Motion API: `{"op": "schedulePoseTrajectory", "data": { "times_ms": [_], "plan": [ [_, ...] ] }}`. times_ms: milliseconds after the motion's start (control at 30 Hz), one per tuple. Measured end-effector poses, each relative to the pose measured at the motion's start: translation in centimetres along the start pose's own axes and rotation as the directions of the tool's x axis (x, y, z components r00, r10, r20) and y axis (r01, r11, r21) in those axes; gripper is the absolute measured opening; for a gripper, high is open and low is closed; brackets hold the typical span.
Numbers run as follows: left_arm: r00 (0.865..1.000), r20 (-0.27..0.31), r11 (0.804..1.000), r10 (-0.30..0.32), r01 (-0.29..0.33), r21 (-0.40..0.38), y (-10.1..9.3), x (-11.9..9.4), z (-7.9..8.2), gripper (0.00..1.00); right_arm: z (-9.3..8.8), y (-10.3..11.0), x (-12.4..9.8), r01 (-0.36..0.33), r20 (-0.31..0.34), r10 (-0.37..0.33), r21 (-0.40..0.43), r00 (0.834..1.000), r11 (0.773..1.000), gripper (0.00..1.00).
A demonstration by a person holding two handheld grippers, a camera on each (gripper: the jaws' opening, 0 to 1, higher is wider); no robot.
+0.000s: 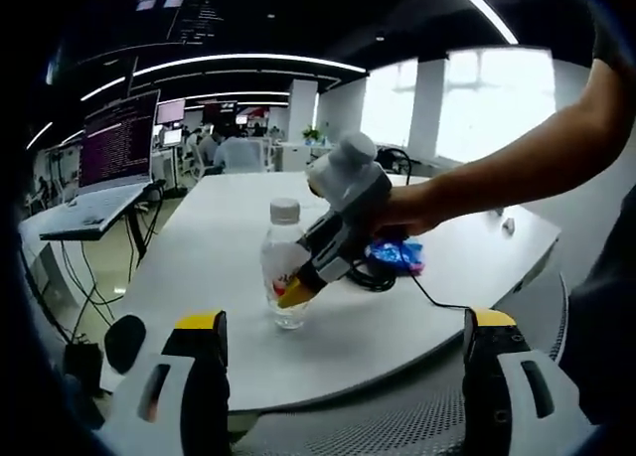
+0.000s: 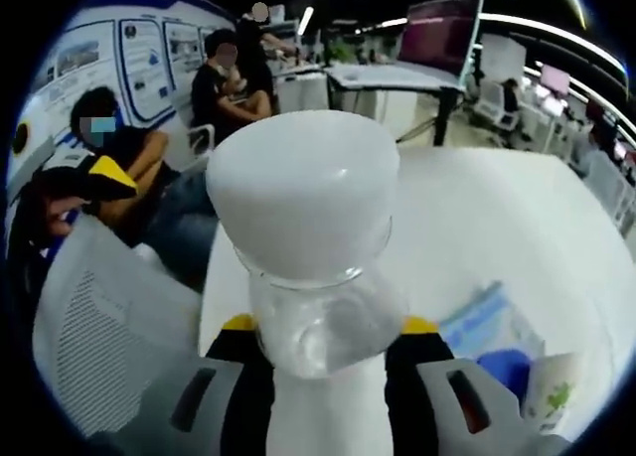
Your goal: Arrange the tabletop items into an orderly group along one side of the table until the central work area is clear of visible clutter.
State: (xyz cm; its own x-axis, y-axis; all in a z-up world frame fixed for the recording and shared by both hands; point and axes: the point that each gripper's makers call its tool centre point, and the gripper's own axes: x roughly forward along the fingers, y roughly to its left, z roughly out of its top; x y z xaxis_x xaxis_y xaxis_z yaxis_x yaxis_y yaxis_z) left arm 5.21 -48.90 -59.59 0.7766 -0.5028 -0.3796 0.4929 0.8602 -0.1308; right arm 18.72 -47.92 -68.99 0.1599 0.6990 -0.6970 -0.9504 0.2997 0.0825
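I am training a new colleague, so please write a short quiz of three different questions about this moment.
1. True or false: the right gripper is closed around the water bottle.
2. What colour is the bottle's cap?
A. red
B. white
C. green
3. Fill in: the left gripper hovers with its jaws ____, holding nothing.

Key: 1 true; 2 B; 3 open. The bottle stands upright on the white table, and a blue packet lies behind the right gripper.
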Motion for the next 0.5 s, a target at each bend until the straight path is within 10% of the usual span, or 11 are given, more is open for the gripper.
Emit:
{"op": "schedulePoseTrajectory", "data": {
  "times_ms": [500],
  "plan": [
    [0.998,0.006,0.992,0.065,-0.064,-0.107,1.4,-0.2,0.3,0.99,0.9,-1.2,0.1,0.019,0.016,-0.019,0.003,1.000,1.000,0.37]
  ]
}}
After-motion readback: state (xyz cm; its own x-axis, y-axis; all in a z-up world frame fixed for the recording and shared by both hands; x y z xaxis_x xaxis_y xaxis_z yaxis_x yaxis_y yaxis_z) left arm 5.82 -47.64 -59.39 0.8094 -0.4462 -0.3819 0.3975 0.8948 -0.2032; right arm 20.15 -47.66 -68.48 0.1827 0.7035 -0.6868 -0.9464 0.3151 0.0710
